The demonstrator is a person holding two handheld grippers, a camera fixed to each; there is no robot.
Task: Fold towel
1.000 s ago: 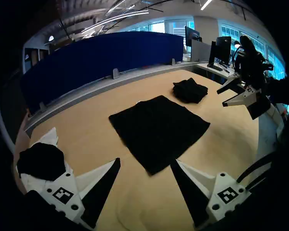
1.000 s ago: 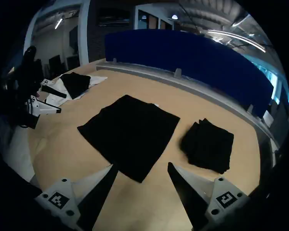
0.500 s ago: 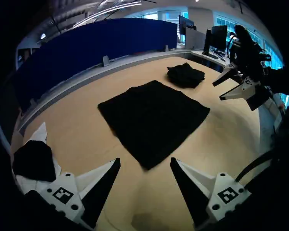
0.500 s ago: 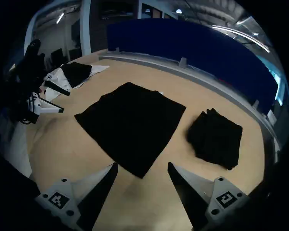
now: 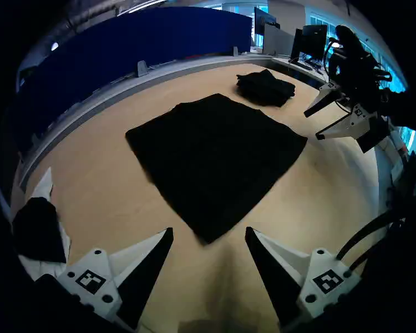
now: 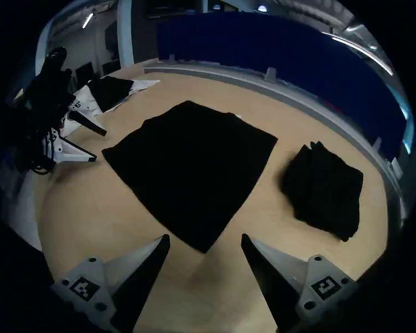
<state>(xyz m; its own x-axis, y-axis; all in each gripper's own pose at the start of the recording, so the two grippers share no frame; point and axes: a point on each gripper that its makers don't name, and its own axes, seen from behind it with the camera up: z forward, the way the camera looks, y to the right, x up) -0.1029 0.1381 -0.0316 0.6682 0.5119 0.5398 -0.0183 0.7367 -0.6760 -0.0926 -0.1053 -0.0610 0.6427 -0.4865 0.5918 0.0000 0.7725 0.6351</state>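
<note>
Towel (image 5: 216, 150) lies flat on the table (image 5: 102, 183); left gripper (image 5: 208, 230) and right gripper (image 6: 204, 237) are spread and empty, each facing a corner. We expect uneven pinches to skew the fold.

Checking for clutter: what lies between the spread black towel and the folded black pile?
Only bare wooden tabletop, between black towel and folded pile, in the right gripper view.

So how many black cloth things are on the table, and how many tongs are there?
Flat black towel: 1
Folded black pile: 1
Black cloth on the white sheet: 1
Tongs, left tongs and right tongs, both open: 2
Total: 5
</note>
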